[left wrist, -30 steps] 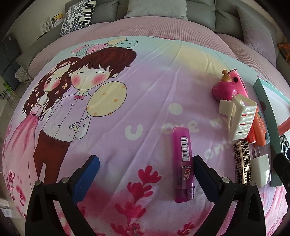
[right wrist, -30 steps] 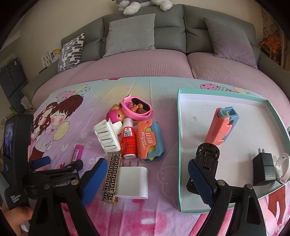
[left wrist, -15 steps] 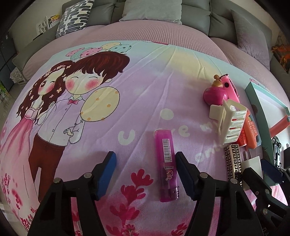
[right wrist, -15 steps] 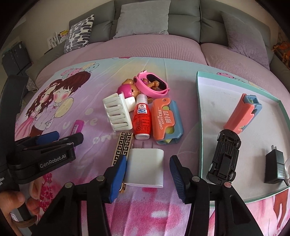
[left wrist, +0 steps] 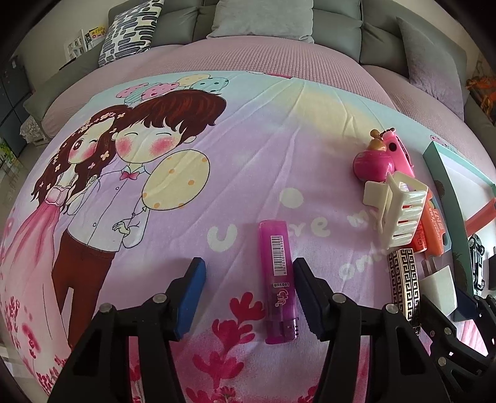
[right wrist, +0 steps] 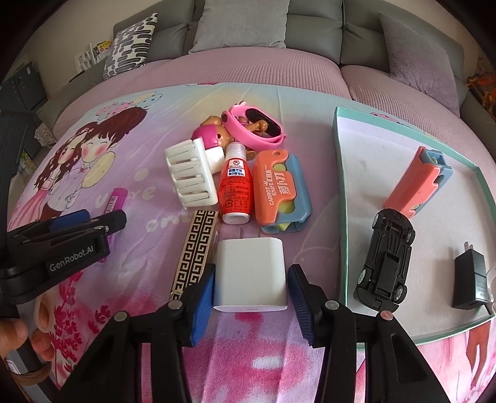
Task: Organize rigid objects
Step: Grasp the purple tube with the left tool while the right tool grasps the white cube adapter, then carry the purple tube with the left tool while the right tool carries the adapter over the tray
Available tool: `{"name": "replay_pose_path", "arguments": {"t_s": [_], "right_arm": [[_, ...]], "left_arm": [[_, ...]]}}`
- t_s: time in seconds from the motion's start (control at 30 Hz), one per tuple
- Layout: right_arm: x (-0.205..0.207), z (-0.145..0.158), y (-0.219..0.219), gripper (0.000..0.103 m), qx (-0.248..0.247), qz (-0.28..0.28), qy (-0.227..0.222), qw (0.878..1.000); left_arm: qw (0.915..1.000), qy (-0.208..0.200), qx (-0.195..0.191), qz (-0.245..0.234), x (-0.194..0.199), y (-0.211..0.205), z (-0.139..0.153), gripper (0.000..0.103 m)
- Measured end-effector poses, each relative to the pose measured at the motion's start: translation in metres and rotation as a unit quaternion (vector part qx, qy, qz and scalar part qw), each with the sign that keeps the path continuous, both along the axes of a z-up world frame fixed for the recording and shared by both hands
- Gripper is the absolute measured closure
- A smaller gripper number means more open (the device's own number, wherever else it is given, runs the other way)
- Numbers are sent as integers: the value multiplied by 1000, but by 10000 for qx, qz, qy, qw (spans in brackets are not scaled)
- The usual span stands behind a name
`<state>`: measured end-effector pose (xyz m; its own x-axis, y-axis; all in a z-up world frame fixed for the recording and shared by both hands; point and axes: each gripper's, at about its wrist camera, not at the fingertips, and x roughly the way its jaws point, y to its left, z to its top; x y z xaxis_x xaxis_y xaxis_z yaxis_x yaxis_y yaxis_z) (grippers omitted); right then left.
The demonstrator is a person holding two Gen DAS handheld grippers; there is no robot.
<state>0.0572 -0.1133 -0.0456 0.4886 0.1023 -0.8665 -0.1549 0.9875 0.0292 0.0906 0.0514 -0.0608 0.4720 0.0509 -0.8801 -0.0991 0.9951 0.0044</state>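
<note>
A pink lighter (left wrist: pixel 277 280) lies on the printed cloth, between the fingers of my open left gripper (left wrist: pixel 248 291), close to the right finger. In the right wrist view my open right gripper (right wrist: pixel 251 297) straddles a white charger plug (right wrist: pixel 250 274); its pads stand just beside the plug's sides. The lighter (right wrist: pixel 115 198) and the left gripper (right wrist: pixel 77 229) show at the left there. A teal-rimmed tray (right wrist: pixel 341 198) at the right holds a black toy car (right wrist: pixel 386 260), an orange and blue case (right wrist: pixel 417 183) and a black adapter (right wrist: pixel 471 276).
A pile lies between lighter and tray: white hair claw (right wrist: pixel 190 176), red bottle (right wrist: pixel 234 189), orange carrot knife (right wrist: pixel 280 189), patterned black and gold bar (right wrist: pixel 193 248), pink band (right wrist: pixel 255 127), pink doll (right wrist: pixel 207 136). A grey sofa (right wrist: pixel 245 24) stands behind.
Both grippers moved forward and down. The left fingers now flank the lighter; the right fingers moved left from the tray edge and narrowed around the white plug.
</note>
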Motion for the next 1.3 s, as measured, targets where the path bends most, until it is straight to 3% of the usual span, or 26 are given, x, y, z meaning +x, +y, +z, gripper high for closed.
{"name": "replay_pose_path", "arguments": {"t_s": [0.33, 0.67, 0.93, 1.3], "right_arm": [[1, -1, 1, 58, 16, -19, -9, 10000], [-1, 3, -2, 58, 183, -67, -44, 9998], [-5, 18, -8, 58, 318, -166, -322, 9988], [-15, 53, -31, 58, 489, -575, -986, 9923]], "left_arm": [[9999, -27, 140, -90, 0, -5, 0, 46], [9989, -48, 43, -472, -2, -18, 4, 82], [9978, -154, -350, -537, -4, -14, 20, 83], [9920, -977, -541, -589, -22, -12, 80, 83]]}}
